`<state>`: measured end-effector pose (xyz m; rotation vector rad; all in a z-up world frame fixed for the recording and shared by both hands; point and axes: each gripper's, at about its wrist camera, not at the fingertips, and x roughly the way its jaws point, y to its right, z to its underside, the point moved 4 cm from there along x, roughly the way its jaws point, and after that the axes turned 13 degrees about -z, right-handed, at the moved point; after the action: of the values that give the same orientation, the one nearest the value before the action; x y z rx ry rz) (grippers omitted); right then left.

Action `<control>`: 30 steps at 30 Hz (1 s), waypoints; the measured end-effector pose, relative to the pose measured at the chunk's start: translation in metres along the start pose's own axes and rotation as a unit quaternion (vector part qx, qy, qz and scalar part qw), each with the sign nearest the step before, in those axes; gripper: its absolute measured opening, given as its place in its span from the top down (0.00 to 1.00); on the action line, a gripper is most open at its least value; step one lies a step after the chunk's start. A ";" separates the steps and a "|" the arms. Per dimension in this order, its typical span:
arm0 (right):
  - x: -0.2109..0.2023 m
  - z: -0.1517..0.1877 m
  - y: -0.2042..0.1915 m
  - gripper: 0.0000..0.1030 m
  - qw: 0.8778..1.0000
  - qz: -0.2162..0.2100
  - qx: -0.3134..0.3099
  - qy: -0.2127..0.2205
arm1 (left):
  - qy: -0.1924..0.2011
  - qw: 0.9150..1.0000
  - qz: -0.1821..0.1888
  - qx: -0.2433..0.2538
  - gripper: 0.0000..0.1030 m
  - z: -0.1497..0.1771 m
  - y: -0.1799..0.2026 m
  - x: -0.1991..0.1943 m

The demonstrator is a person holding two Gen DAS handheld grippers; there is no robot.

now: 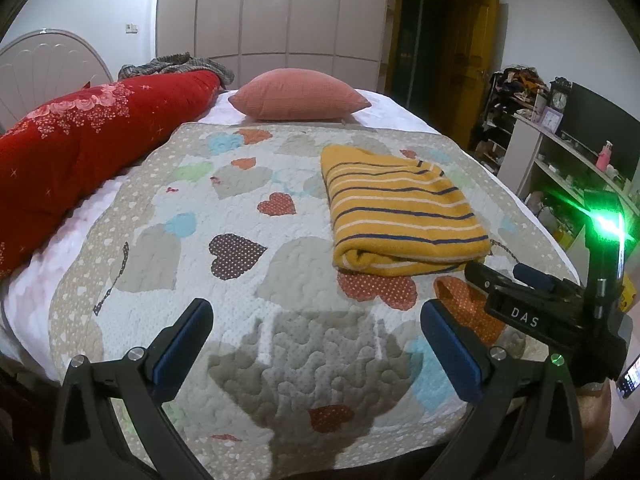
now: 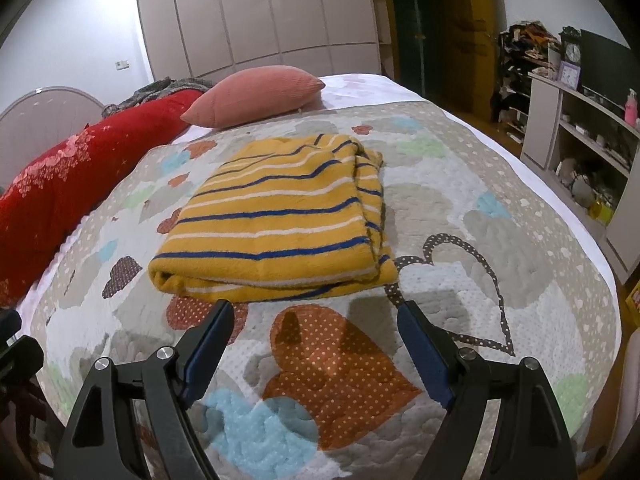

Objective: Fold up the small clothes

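Note:
A yellow garment with blue and white stripes (image 1: 400, 212) lies folded into a thick rectangle on the heart-patterned quilt (image 1: 240, 280). In the right wrist view the garment (image 2: 276, 228) lies just beyond my fingertips. My left gripper (image 1: 316, 312) is open and empty, above the quilt, to the left of and nearer than the garment. My right gripper (image 2: 314, 314) is open and empty, a short way in front of the garment's near folded edge. The right gripper's body also shows in the left wrist view (image 1: 532, 304), beside the garment's near right corner.
A pink pillow (image 1: 298, 96) lies at the far end of the bed. A rolled red floral duvet (image 1: 92, 140) runs along the left side. White shelves with clutter (image 2: 580, 148) stand right of the bed. Wardrobe doors (image 1: 272, 8) fill the back wall.

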<state>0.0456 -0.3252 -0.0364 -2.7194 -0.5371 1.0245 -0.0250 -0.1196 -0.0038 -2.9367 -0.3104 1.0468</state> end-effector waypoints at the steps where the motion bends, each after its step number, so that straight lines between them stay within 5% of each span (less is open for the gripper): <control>1: 0.000 0.000 -0.001 0.15 1.000 0.000 -0.002 0.000 | -0.001 1.000 0.000 0.000 0.00 0.000 0.000 0.000; 30: -0.001 0.007 -0.006 0.13 1.000 0.008 -0.024 0.000 | -0.034 0.999 0.011 -0.006 0.00 0.009 0.001 0.015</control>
<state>0.0388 -0.3194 -0.0388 -2.7696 -0.5491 1.0297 -0.0191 -0.1185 -0.0201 -2.9262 -0.2880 1.1546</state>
